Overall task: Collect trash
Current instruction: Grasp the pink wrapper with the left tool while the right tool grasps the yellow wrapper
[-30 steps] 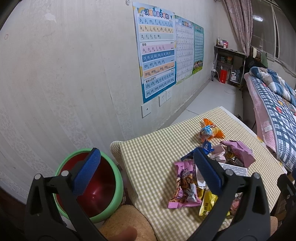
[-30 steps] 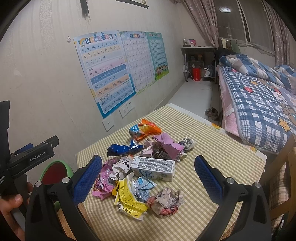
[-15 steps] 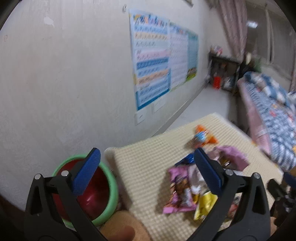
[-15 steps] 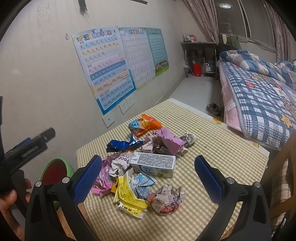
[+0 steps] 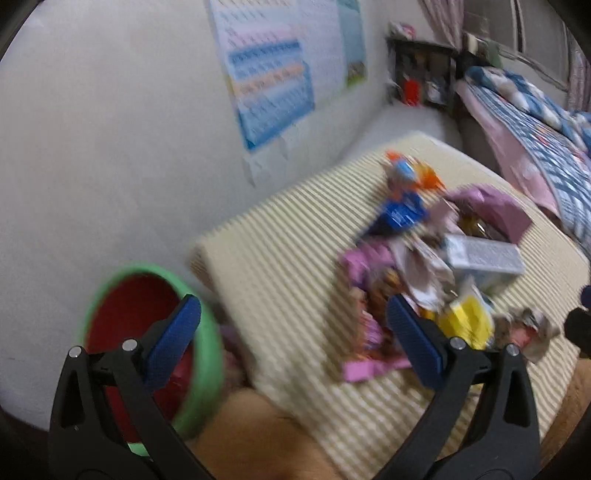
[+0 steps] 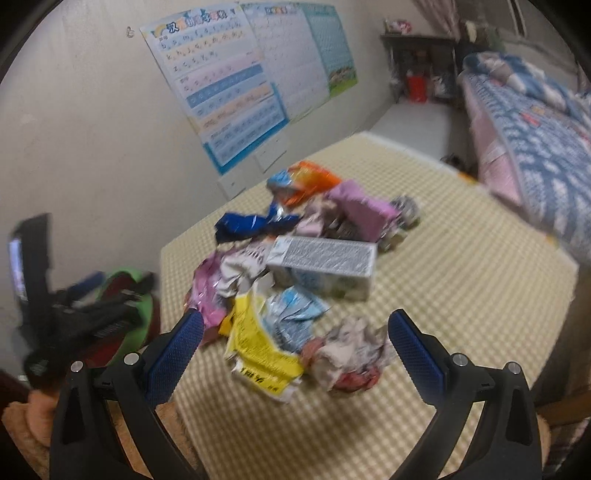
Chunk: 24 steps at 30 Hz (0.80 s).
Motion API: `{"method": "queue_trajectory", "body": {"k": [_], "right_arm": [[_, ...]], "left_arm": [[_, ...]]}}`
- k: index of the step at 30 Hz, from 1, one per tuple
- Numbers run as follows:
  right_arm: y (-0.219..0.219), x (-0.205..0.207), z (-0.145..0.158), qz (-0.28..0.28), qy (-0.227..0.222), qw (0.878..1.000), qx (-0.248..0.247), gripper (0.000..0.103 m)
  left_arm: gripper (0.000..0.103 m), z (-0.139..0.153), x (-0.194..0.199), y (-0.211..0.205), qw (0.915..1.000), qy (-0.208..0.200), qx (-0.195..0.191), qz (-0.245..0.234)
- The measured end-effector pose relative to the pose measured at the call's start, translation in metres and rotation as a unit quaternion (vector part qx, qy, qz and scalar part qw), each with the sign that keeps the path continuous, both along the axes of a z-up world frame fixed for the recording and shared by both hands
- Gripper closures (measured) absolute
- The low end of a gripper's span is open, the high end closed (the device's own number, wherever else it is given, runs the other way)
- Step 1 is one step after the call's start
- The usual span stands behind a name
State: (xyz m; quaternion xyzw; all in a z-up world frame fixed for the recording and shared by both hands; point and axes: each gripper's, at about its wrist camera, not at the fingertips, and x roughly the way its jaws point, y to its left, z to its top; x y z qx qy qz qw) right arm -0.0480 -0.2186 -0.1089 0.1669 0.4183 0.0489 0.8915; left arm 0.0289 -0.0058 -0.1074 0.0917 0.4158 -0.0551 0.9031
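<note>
Left wrist view, blurred: the left hand-held gripper (image 5: 293, 325) gapes empty between the green bin (image 5: 207, 343) and the trash pile (image 5: 436, 266) at the worktop's (image 5: 295, 258) near corner. Right wrist view: the right hand-held gripper (image 6: 293, 339) spreads wide, empty, over the yellow wrapper (image 6: 258, 343) and crumpled paper (image 6: 351, 354); the bin is half hidden.

A home bedroom, apparently doubling as a child's study: a bed with a blue plaid quilt (image 6: 532, 122) stands beside pink curtains (image 5: 447, 18), and blurred learning charts (image 6: 229, 92) hang above a checked tablecloth (image 6: 461, 295)
</note>
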Motion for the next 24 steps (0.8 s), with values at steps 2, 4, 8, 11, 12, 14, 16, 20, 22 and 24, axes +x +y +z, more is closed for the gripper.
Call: {"method": "queue_trajectory", "body": {"k": [2,4,8,11,12,14,16,20,22,24], "right_arm": [[-0.001,0.000,-0.007,0.008,0.007,1.000,0.015,0.012],[0.000,0.002,-0.009,0.010,0.016,1.000,0.016,0.018],[0.001,0.001,-0.012,0.031,0.024,0.999,0.030,0.037],[0.007,0.002,-0.013,0.047,0.024,0.998,0.029,0.055],[0.010,0.003,-0.014,0.054,0.027,0.998,0.032,0.059],[0.018,0.009,-0.017,0.067,0.033,0.997,0.034,0.059],[0.029,0.015,-0.017,0.081,0.032,0.996,0.025,0.058],[0.053,0.034,-0.027,0.106,0.049,0.993,-0.015,0.058],[0.060,0.042,-0.038,0.105,0.076,0.991,-0.036,0.057],[0.065,0.047,-0.049,0.115,0.098,0.988,-0.035,0.064]], "left_arm": [[0.005,-0.013,0.003,-0.010,0.9990,0.029,-0.021,-0.028],[0.011,-0.023,0.011,-0.020,0.9979,0.045,-0.027,-0.038],[0.064,-0.043,0.023,-0.026,0.9929,0.097,-0.050,-0.047],[0.073,-0.040,0.020,-0.018,0.9914,0.094,-0.080,-0.043],[0.074,-0.037,0.018,-0.013,0.9909,0.092,-0.089,-0.042],[0.077,-0.030,0.014,-0.006,0.9909,0.083,-0.100,-0.035],[0.078,-0.022,0.012,-0.001,0.9912,0.074,-0.106,-0.029],[0.079,-0.011,0.009,0.004,0.9927,0.053,-0.105,-0.028],[0.079,-0.008,0.007,0.006,0.9929,0.048,-0.104,-0.032],[0.079,-0.007,0.008,0.007,0.9930,0.044,-0.104,-0.034]]}}
